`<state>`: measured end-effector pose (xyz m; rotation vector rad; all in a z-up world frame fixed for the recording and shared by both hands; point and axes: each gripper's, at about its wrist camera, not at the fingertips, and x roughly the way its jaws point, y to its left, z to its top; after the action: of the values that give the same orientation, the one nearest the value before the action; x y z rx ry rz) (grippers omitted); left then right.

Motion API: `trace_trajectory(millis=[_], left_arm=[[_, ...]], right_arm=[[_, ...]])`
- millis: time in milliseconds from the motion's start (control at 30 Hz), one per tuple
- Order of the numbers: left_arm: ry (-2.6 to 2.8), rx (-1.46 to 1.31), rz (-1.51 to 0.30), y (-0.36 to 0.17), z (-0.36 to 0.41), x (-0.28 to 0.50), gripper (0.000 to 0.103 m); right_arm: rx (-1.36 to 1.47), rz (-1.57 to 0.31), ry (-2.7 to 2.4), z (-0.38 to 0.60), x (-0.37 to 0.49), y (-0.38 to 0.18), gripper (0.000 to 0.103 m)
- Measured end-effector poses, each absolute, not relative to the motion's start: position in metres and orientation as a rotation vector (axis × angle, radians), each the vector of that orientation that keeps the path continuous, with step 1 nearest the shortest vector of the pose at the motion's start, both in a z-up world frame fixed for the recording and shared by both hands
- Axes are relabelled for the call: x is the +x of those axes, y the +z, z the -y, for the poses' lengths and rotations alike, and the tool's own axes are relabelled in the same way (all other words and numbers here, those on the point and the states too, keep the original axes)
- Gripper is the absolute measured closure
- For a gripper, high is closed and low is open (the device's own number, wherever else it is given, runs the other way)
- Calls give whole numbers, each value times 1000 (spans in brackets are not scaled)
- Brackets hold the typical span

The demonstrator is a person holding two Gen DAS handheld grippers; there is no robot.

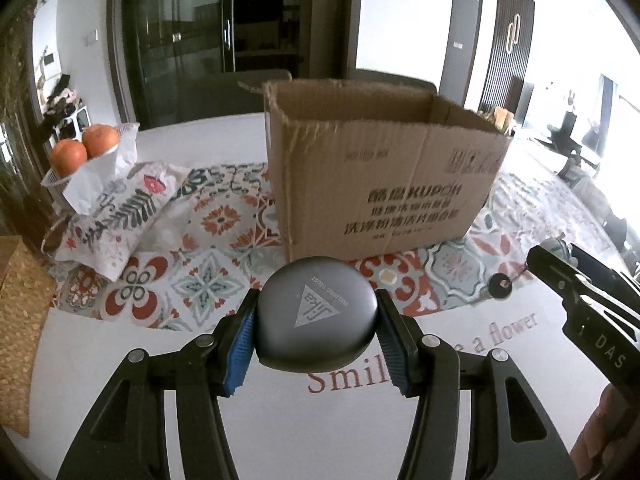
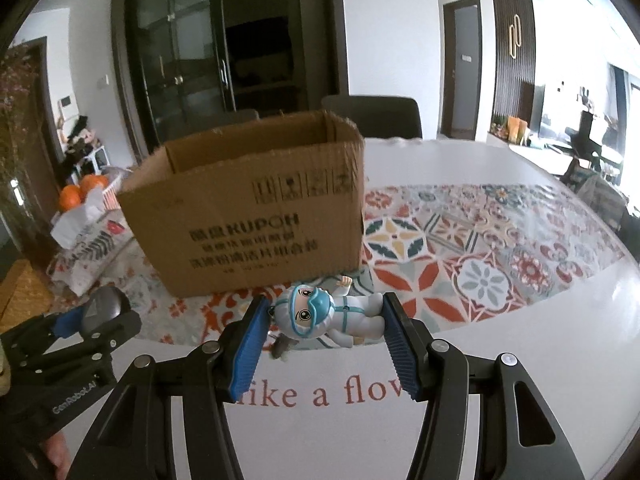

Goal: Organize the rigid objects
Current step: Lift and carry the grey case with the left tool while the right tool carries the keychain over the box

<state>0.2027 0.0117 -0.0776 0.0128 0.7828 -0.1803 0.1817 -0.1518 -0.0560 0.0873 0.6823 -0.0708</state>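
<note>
Carry step: left gripper [image 1: 316,330] clamps grey Sika case [image 1: 316,316]; right gripper [image 2: 325,334] pinches medic figurine [image 2: 330,314]. Next: clear cardboard box [image 2: 248,216] rim, release inside.

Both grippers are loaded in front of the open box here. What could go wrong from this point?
1. The grey case is smooth and rounded, and the left gripper pinches only its sides, so it could squirt out.
2. The right gripper holds the figurine lying sideways, end to end; it could pivot loose.
3. The cardboard box has tall walls; a low approach might snag its rim.
</note>
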Motion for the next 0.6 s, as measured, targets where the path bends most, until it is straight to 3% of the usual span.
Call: trace_trajectory(millis=[600], left_arm=[[-197, 12, -670, -12, -3, 202, 48]], right_arm=[[82, -555, 0, 155, 177, 4, 46]])
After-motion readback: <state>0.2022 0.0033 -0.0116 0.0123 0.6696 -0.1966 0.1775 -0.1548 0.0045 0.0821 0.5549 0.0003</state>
